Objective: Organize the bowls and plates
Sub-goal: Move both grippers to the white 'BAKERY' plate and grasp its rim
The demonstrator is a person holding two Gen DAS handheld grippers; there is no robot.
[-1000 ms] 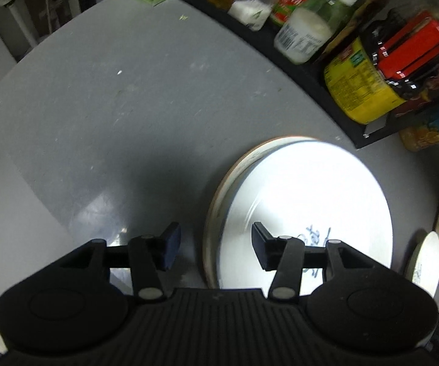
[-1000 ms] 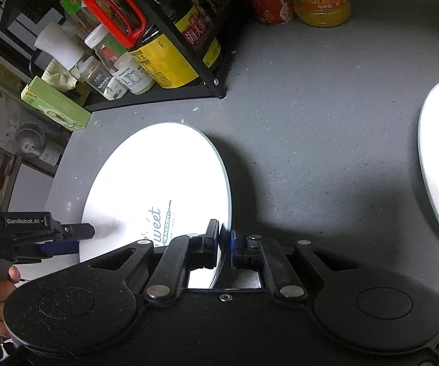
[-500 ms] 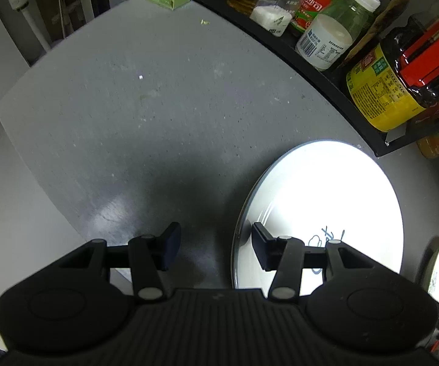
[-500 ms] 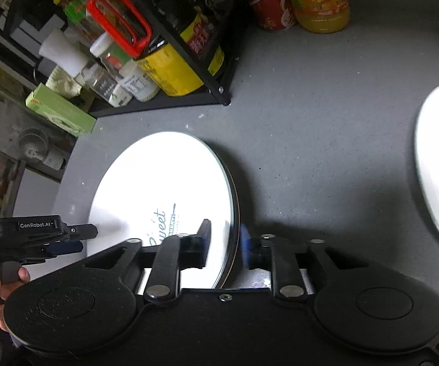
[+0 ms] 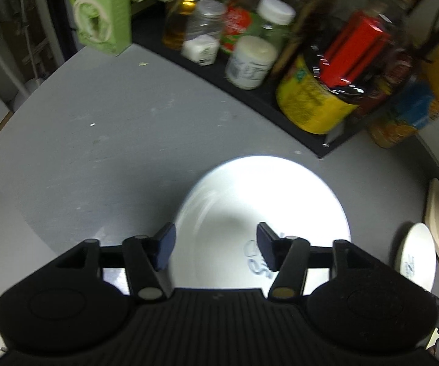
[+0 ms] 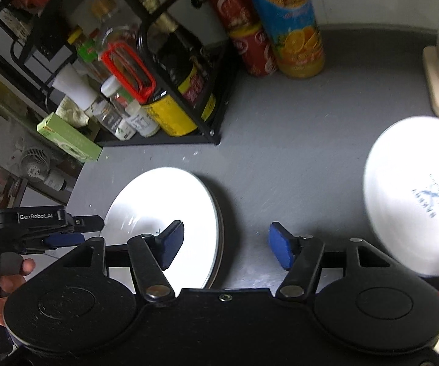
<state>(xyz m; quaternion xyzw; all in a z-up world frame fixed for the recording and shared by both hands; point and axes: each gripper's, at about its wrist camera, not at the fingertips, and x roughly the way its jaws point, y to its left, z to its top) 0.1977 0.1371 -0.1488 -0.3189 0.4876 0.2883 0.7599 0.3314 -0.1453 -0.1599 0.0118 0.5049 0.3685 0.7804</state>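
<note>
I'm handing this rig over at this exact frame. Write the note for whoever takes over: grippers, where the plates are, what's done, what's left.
Left gripper: open, empty, hovering at the near edge of the big plate.
Right gripper: open, empty, its left finger over the same plate's right side, its right finger over bare counter.
The big plate lies flat on the counter in front of the rack; a dark rim under its right edge suggests another plate beneath, but I cannot confirm it.
The second plate sits apart, far right.
Done: big plate set down and let go.
Left: probably bring the second plate over to stack.
</note>
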